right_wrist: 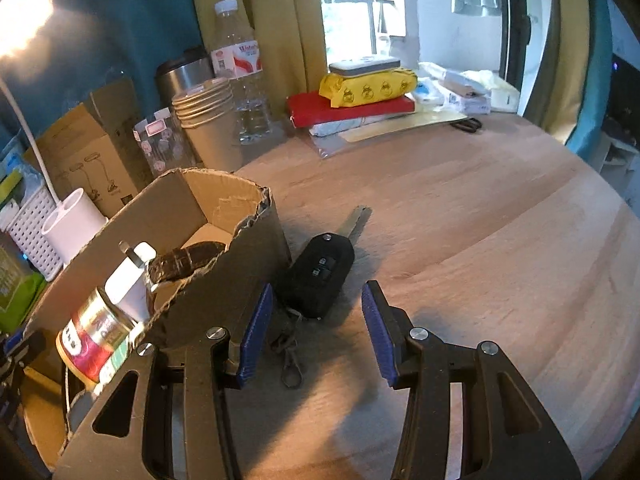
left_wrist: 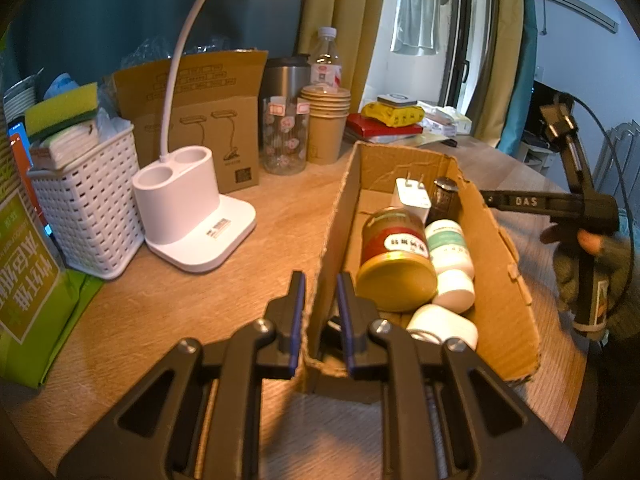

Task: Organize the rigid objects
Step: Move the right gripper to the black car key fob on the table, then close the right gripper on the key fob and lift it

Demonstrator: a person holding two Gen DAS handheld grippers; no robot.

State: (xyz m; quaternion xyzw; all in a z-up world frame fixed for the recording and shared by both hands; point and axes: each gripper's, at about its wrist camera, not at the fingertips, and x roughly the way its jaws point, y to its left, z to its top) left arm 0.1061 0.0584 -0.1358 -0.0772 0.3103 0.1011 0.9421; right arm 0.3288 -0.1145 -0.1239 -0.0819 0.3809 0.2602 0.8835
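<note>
An open cardboard box (left_wrist: pixel 500 264) stands on the wooden table. It holds a red tin with a gold lid (left_wrist: pixel 394 258), a white pill bottle (left_wrist: pixel 450 256), a white charger plug (left_wrist: pixel 412 196), a dark jar (left_wrist: pixel 444 196) and a white round piece (left_wrist: pixel 442 326). My left gripper (left_wrist: pixel 322 280) is shut on the box's near left wall. My right gripper (right_wrist: pixel 318 298) is open just above the table, its fingers either side of a black car key (right_wrist: pixel 320 272) with its blade folded out, lying beside the box (right_wrist: pixel 224 276).
At the back stand a white desk lamp base (left_wrist: pixel 192 220), a white basket (left_wrist: pixel 88 208), a lamp carton (left_wrist: pixel 192 112), a glass jar (left_wrist: pixel 284 136), paper cups (left_wrist: pixel 326 124), a water bottle (right_wrist: pixel 240 72) and a stack of packets (right_wrist: pixel 360 92). Scissors (right_wrist: pixel 468 124) lie further right.
</note>
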